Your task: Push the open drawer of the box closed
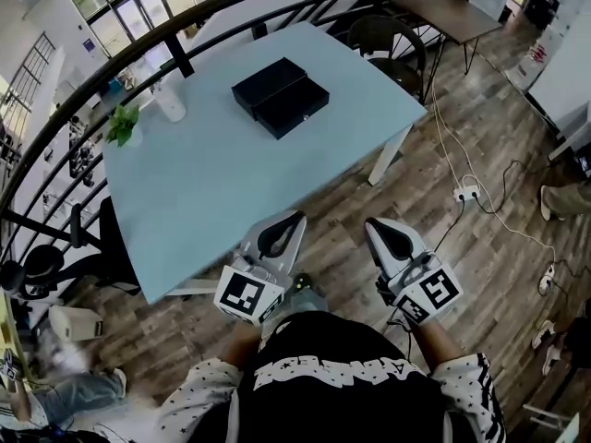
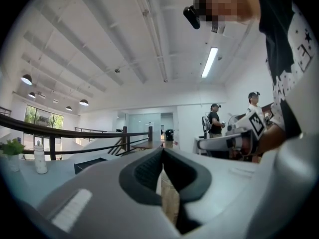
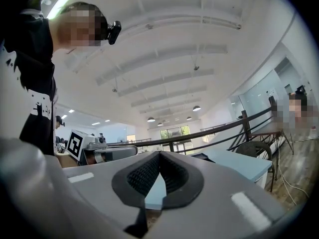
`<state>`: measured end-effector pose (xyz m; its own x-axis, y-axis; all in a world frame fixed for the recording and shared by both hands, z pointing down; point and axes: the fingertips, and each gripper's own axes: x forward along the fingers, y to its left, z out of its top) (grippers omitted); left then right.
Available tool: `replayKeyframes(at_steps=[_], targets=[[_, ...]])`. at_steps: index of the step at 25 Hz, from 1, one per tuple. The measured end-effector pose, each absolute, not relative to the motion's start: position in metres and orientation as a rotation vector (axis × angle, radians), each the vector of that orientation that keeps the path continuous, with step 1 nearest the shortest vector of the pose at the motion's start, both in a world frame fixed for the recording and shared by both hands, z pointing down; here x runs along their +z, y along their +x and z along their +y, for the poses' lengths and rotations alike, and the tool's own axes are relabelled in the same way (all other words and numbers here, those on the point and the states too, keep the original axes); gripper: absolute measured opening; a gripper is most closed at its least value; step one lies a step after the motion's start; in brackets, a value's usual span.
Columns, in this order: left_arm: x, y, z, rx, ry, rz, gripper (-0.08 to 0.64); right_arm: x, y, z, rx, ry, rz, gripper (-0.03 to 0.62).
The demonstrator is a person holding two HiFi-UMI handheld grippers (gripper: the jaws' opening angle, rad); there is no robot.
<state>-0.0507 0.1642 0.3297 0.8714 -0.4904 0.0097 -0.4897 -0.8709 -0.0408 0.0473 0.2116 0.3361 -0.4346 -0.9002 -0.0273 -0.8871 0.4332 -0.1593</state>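
Nothing is getting done yet: the box [image 1: 270, 83] is sitting far across the table [image 1: 212, 192] with its drawer [image 1: 295, 109] apparently sticking out, while the person is holding the left gripper [image 1: 296, 217] and right gripper [image 1: 374, 222] by the body, jaws closed tip-to-tip, empty.

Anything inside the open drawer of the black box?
In the head view, the drawer sticks out of the black box and shows only flat black. No distinct item shows, though it is too small to be sure. Any part within the box is covered.
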Motion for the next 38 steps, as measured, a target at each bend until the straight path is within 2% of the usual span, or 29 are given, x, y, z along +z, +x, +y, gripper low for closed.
replayKeyframes(at_steps=[19,38], targets=[[0.344,-0.046,0.047,-0.047,-3.080,0.620,0.000,0.348,0.040,0.104,-0.216,-1.759,2.506,-0.008],[0.362,-0.060,-0.016,-0.098,-3.092,0.623,0.000,0.366,0.027,0.048,-0.221,-1.839,2.521,-0.008]])
